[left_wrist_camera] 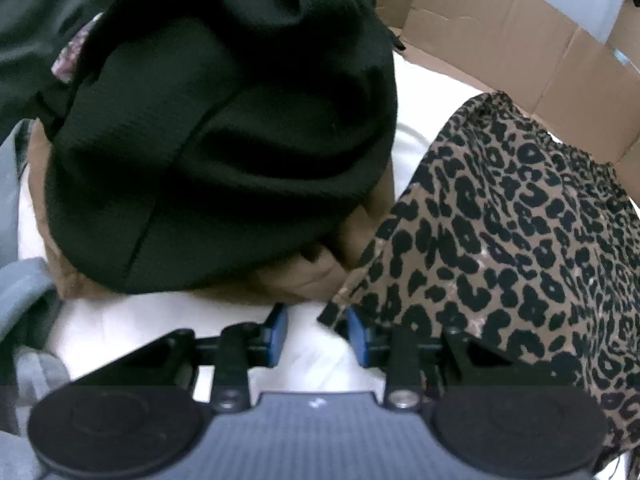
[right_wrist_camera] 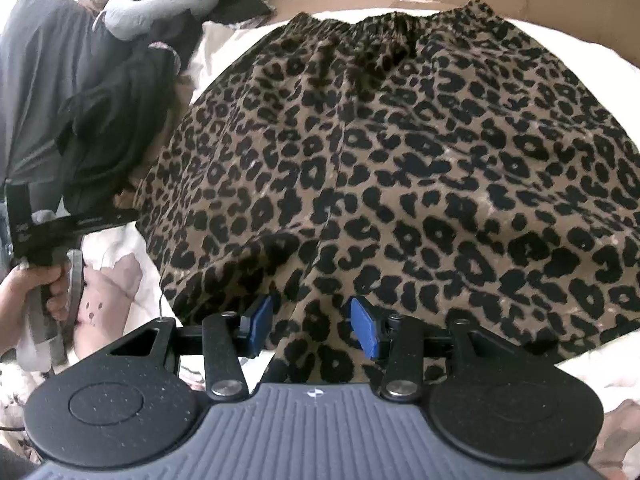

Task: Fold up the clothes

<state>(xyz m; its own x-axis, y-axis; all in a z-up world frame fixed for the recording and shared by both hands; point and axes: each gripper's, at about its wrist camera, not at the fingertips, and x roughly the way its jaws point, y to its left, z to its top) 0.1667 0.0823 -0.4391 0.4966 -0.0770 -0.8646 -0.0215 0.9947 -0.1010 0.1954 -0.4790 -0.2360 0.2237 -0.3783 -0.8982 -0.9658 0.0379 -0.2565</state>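
Leopard skirt (right_wrist_camera: 380,152) lies spread flat on white bedding (left_wrist_camera: 160,320), waistband at far edge by cardboard wall (left_wrist_camera: 520,52), prob laid out for folding. Left gripper (left_wrist_camera: 318,334) fingers partly open at skirt's near corner, nothing held. Right gripper (right_wrist_camera: 312,330) fingers part open over the hem, not pinching. Black garment pile (left_wrist_camera: 220,140) alongside, awaiting its turn
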